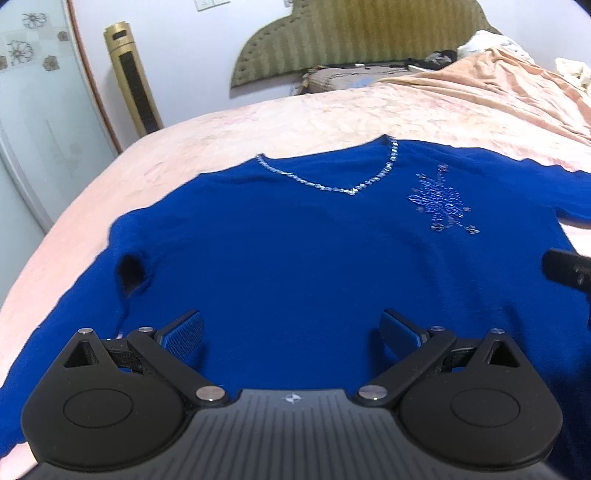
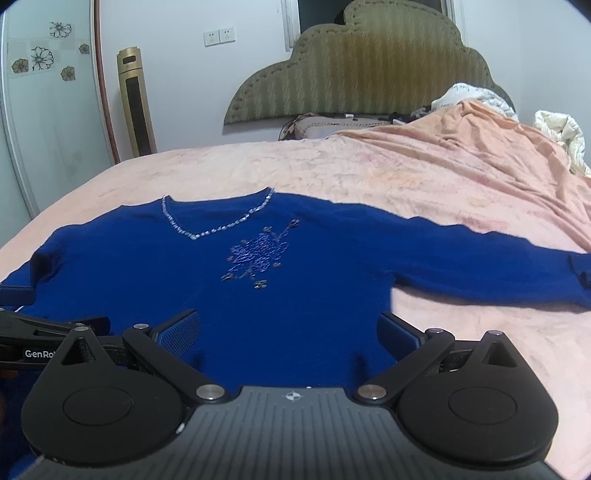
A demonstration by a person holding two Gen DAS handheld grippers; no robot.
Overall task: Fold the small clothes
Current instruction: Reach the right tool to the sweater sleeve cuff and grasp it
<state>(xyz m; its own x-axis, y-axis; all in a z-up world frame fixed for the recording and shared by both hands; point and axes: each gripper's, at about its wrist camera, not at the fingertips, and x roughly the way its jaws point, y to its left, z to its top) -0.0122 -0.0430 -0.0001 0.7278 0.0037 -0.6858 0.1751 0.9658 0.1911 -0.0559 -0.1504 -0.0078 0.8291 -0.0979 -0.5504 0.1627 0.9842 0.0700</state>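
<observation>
Blue sweater [image 1: 295, 258] lies flat, front up, on pink bedspread [image 1: 332, 114], neck toward headboard [image 1: 354, 33]. V-neck w/ silver bead trim [image 1: 325, 184]; sparkly flower motif [image 1: 441, 201] on chest, to the right of the V as seen from both cams. In the right wrist view one sleeve [image 2: 498, 262] runs straight out to the right across the bedspread, cuff near frame edge. Other sleeve [image 1: 74, 314] angles down-left in the left wrist view; dark fold or pucker at its armpit, can't tell which.

Left gripper [image 1: 293, 332]: jaws spread wide, nothing between them, over lower body of sweater nr hem. Can't tell if pads touch fabric.

Right gripper [image 2: 290, 332]: also spread wide, nothing gripped, over lower right part of sweater; its right finger [image 2: 397, 334] sits about at sweater's side edge, where blue meets pink. Contact w/ fabric can't be judged.

Each gripper shows in the other's cam: black part at far right edge of the left wrist view, black body w/ "GenRo" lettering at left edge of the right wrist view. The two are side by side, near each other.

Bkgd: gold tower fan [image 2: 136, 103] by wall, glass door w/ flower decals [image 2: 40, 59], pillow [image 2: 325, 125] at headboard, rumpled peach cover [image 2: 480, 147] and white bedding [image 2: 561, 129] at far right.
</observation>
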